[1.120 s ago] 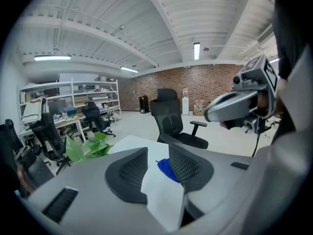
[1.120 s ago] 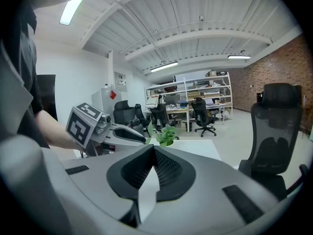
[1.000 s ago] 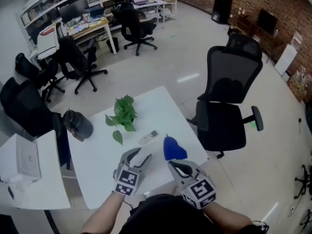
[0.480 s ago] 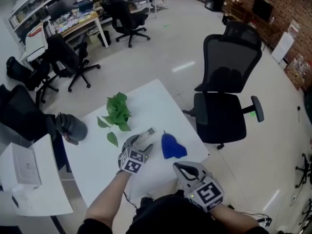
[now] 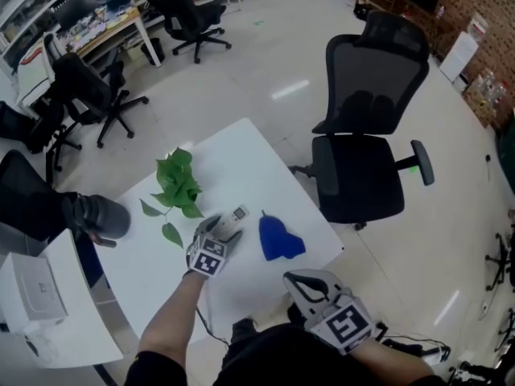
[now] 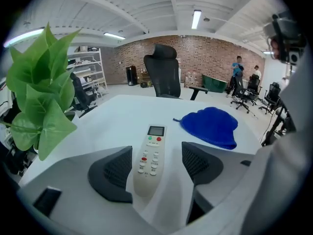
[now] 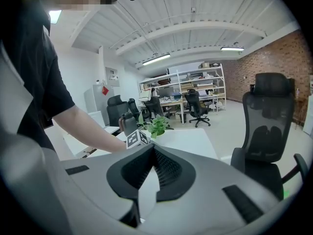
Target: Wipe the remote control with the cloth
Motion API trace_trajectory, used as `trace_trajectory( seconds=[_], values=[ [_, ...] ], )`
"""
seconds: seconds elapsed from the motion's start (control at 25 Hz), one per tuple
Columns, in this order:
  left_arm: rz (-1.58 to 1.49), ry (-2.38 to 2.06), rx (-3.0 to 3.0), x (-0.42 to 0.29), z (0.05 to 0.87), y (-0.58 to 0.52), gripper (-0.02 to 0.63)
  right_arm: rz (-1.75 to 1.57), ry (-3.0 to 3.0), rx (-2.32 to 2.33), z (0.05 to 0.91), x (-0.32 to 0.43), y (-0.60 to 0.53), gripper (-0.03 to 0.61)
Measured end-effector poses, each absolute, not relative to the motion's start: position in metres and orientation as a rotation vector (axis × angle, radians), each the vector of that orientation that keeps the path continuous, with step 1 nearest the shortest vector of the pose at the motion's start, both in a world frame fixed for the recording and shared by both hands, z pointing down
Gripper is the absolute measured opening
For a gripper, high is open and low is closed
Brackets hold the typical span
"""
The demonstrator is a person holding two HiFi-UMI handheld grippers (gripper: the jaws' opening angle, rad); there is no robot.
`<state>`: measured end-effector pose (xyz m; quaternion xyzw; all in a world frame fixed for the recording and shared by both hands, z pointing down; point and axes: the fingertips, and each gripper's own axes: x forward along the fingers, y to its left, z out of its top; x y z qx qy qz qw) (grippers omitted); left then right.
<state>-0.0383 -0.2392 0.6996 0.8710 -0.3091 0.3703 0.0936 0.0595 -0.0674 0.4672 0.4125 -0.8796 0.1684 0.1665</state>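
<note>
White table [image 5: 235, 166] stands on pale, seemingly polished floor [image 5: 265, 63]; brick wall [image 6: 205, 53] beyond.

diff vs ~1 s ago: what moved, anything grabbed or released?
Left tongs came forward and down toward the table. Their jaws have just been opening and now straddle the remote control, pads not touching it. Nothing grabbed or released. Right tongs stay shut and empty by the near edge. Blue cloth, plant and remote lie where they were.

Blue cloth [image 5: 280, 240]; off-white remote control [image 6: 149, 159]; green plant [image 5: 177, 183] — white table [image 5: 241, 153].
</note>
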Motion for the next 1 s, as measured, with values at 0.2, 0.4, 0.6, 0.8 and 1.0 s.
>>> trace_trajectory(
  seconds=[0.2,0.4,0.6,0.8,1.0],
  values=[
    [1.109,-0.908,2.552,-0.042,0.713,-0.244,0.313,0.5,-2.496,1.154,0.472,0.058,-0.067,0.005],
    [1.088,-0.888,2.535,-0.043,0.718,-0.246,0.304,0.527,-2.493,1.15,0.474,0.059,-0.063,0.005],
    [1.087,-0.913,2.551,-0.043,0.716,-0.249,0.216,0.535,-2.483,1.145,0.477,0.061,-0.063,0.005],
    [1.126,-0.924,2.562,-0.042,0.716,-0.247,0.21,0.521,-2.489,1.141,0.475,0.06,-0.063,0.005],
    [1.175,-0.912,2.604,-0.037,0.709,-0.239,0.209,0.516,-2.492,1.149,0.474,0.062,-0.062,0.005]
  ],
)
